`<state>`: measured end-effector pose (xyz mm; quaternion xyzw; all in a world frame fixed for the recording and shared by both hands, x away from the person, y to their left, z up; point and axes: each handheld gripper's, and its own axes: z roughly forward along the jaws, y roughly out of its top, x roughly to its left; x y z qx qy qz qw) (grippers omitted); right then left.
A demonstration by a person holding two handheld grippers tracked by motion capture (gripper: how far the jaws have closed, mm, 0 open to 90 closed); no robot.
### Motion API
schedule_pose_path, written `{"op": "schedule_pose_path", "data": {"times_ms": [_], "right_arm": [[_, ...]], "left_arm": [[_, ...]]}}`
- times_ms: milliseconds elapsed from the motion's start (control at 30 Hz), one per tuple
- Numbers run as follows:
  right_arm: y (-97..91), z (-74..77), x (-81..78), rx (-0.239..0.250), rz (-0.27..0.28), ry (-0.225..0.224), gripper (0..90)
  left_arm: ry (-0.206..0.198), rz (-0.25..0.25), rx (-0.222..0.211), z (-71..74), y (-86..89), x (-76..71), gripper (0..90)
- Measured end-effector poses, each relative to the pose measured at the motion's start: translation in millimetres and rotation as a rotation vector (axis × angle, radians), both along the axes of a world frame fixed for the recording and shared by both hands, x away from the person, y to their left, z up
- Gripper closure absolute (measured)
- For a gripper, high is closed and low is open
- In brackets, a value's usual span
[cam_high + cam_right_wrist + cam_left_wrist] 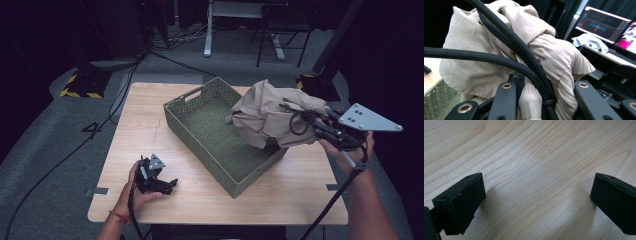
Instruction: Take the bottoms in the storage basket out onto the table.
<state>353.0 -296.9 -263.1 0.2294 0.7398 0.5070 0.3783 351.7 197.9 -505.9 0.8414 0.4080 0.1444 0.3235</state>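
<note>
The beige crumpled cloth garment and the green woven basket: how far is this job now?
Done: the right tool is shut on the beige crumpled cloth garment, lifted clear of the wooden table. In hand: the garment hangs above the right end of the green woven basket, whose floor looks bare. Left: probably lowering it in and letting go. The left tool rests open on the table.
</note>
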Motion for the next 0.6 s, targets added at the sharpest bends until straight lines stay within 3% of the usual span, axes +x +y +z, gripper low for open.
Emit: {"op": "schedule_pose_path", "data": {"times_ms": [133, 267, 533, 600], "right_arm": [[-25.3, 13.7, -22.5, 0.017, -0.027, -0.038, 67.8], [-40.7, 17.9, -37.0, 0.027, -0.041, -0.056, 67.8], [-75.3, 10.4, -69.2, 0.059, -0.056, -0.054, 67.8], [-86.5, 0.6, -79.9, 0.063, -0.057, -0.037, 67.8]], "left_arm": [[0.000, 0.000, 0.000, 0.0, 0.0, 0.0, 0.3], [0.000, 0.000, 0.000, 0.0, 0.0, 0.0, 0.3], [0.000, 0.000, 0.000, 0.0, 0.0, 0.0, 0.3], [0.000, 0.000, 0.000, 0.0, 0.0, 0.0, 0.3]]}}
